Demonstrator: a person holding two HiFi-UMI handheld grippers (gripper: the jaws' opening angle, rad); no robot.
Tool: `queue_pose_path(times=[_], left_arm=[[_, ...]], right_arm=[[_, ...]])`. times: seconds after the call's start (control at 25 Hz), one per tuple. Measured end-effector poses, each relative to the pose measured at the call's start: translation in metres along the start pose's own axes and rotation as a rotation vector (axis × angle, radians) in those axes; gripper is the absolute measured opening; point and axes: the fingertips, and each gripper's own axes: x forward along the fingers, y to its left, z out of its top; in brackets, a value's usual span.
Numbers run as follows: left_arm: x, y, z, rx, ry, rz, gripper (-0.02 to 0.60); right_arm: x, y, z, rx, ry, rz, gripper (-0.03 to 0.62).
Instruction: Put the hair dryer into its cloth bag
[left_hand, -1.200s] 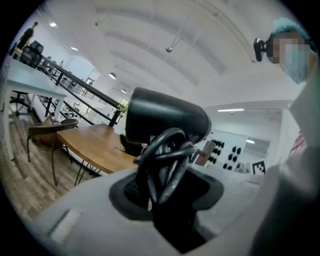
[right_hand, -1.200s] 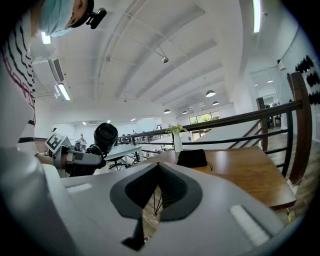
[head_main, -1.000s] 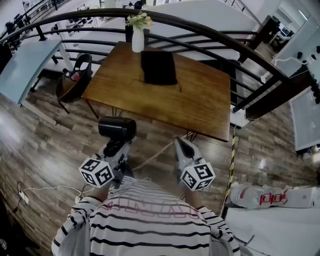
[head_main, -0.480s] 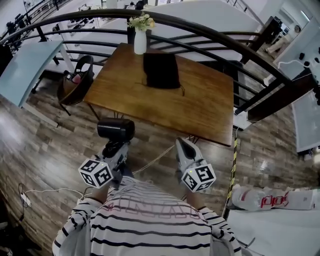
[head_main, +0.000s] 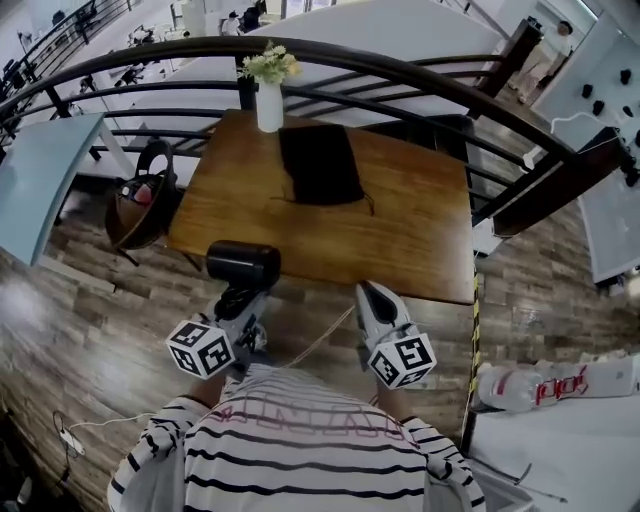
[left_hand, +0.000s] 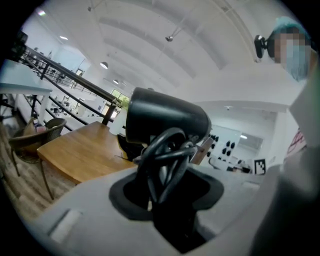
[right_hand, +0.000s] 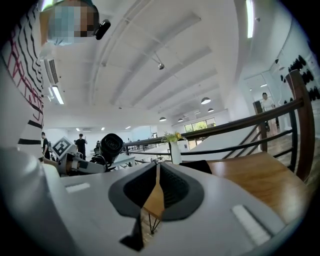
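Left claw (head_main: 239, 299) clamps glossy, barrel-shaped black hair dryer (head_main: 243, 264).

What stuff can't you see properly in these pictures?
1. Opening of the cloth bag: head view, too small to tell open or closed.
2. Most of the bag: left gripper view, hidden behind the hair dryer.
3. What lies in the chair: head view, too small.

One hair dryer (head_main: 243, 264), one black cloth bag (head_main: 320, 165), one white vase (head_main: 269, 105), one wooden desk (head_main: 420, 240), one chair (head_main: 140, 205)
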Motion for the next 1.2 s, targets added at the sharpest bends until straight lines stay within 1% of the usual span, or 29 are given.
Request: queue_pose_path(times=[0.28,0.6,0.8,0.88,1.0,1.2], left_arm=[[0.026,0.056,0.048,0.018,0.041,-0.076,0.155],[0.048,0.125,0.095,0.047,0.119,-0.140,0.155],[0.065,0.152,0.103,0.059,0.165,-0.185,0.155],[0.072,0.157,0.103,0.051,0.174,-0.193,0.155],[0.081,0.159,0.102,0.025,0.173,-0.201,0.155],[0.097,0.161,0.107,0.016,0.164,-0.191,0.155]], right_arm=[[0.069,-0.002,0.011,-0.018,-0.009,-0.071,0.046],[0.134,0.000,0.015,0.006,-0.015,-0.182,0.057],[0.156,-0.003,0.010,0.016,-0.014,-0.242,0.064],[0.160,-0.005,0.007,0.017,-0.002,-0.253,0.067],[0.164,-0.014,0.005,0.000,0.029,-0.256,0.071],[0.181,-0.044,0.003,-0.060,0.096,-0.227,0.081]])
